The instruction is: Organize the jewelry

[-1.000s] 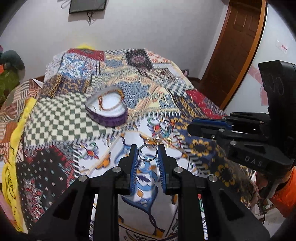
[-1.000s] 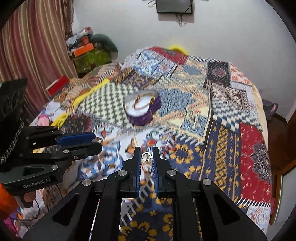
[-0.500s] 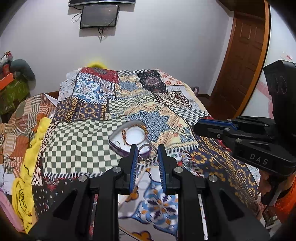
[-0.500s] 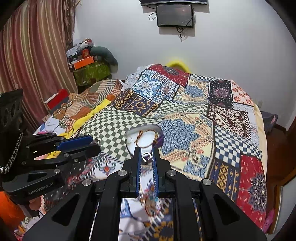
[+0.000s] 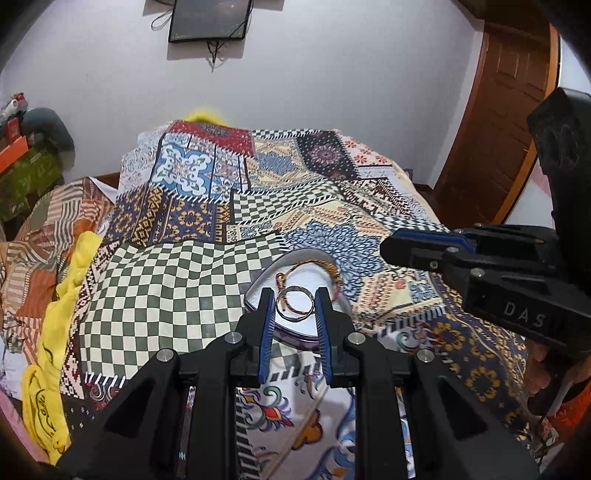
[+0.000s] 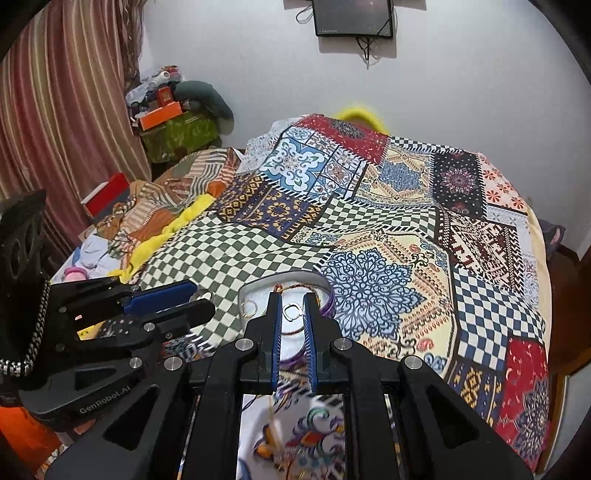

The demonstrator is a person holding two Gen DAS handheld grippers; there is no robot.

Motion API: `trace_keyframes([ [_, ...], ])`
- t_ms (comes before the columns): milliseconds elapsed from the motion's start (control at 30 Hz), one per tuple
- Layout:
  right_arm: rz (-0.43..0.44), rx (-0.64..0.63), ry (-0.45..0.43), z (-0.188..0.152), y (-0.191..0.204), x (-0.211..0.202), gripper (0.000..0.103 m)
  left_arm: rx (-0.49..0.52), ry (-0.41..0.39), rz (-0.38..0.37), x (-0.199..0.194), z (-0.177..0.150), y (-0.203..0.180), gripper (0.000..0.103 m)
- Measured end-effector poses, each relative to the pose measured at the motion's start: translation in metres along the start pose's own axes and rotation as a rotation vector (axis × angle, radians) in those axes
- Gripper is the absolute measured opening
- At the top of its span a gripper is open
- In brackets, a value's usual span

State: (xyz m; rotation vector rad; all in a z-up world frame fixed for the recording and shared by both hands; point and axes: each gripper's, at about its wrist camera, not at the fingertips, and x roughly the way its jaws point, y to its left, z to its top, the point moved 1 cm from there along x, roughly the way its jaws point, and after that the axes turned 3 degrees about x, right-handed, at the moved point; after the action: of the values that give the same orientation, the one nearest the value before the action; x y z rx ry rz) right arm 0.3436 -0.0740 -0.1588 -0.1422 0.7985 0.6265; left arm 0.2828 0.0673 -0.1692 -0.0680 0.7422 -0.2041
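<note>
My left gripper (image 5: 294,305) is shut on a silver ring (image 5: 295,305) and holds it just above the heart-shaped purple jewelry box (image 5: 260,282) on the bed. A red and gold bracelet (image 5: 325,266) lies in the box. My right gripper (image 6: 293,311) is shut on a small silver ring (image 6: 293,311), also over the box (image 6: 255,291). The left gripper also shows in the right wrist view (image 6: 201,301), and the right gripper in the left wrist view (image 5: 391,249).
A patchwork bedspread (image 5: 184,302) covers the bed. A yellow cloth (image 5: 62,314) lies along its left side, with clutter and boxes (image 6: 173,122) beyond. A wooden door (image 5: 498,122) stands at the right. A screen (image 5: 208,18) hangs on the far wall.
Both grippers have moved forward over the bed with their rings. They now hang over the heart-shaped box, which was farther ahead before.
</note>
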Motion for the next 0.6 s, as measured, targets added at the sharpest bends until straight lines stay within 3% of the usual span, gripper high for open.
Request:
trace_keyframes([
  [600, 0.023, 0.021, 0.152, 0.006, -0.008, 0.066, 0.01, 0.023, 0.09, 0.0, 0.063, 0.004, 0.021, 0.021],
])
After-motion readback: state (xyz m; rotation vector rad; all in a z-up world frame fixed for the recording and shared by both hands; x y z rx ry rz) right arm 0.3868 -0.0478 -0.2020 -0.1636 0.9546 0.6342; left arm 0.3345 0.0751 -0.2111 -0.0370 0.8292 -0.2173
